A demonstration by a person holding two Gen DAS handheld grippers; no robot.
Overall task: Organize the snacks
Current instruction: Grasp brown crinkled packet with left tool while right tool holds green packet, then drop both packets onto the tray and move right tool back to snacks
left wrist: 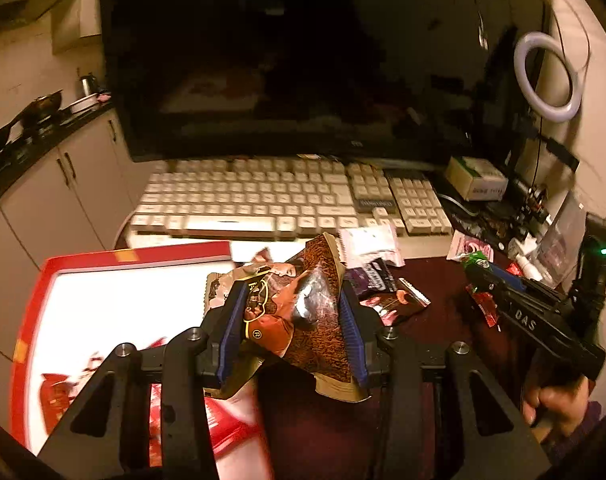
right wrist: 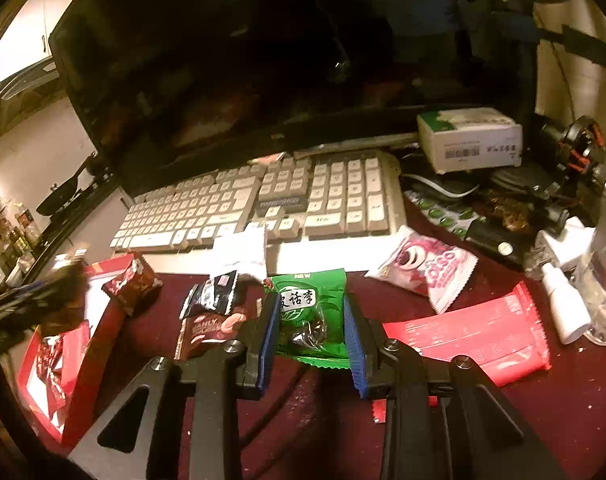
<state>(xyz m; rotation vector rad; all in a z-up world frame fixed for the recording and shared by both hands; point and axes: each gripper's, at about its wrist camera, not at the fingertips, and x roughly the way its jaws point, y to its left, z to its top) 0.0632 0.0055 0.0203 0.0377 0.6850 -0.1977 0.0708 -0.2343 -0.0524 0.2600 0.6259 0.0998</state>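
Brown packet (left wrist: 299, 312) pinched in left gripper (left wrist: 291, 320) beside red tray's rim (left wrist: 143, 258) (right gripper (right wrist: 311, 332) clamps green packet (right wrist: 311, 300)).

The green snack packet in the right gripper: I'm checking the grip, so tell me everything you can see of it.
The green snack packet is a small glossy plastic pouch with a white label of Chinese characters, "NEW" printed near its top edge, and a crimped lower edge. A clear patch shows something dark and wrinkled inside. It stands roughly upright, clamped by its sides between the blue ribbed fingers of the right gripper, above the dark red tabletop. Whether it touches the tabletop cannot be told.
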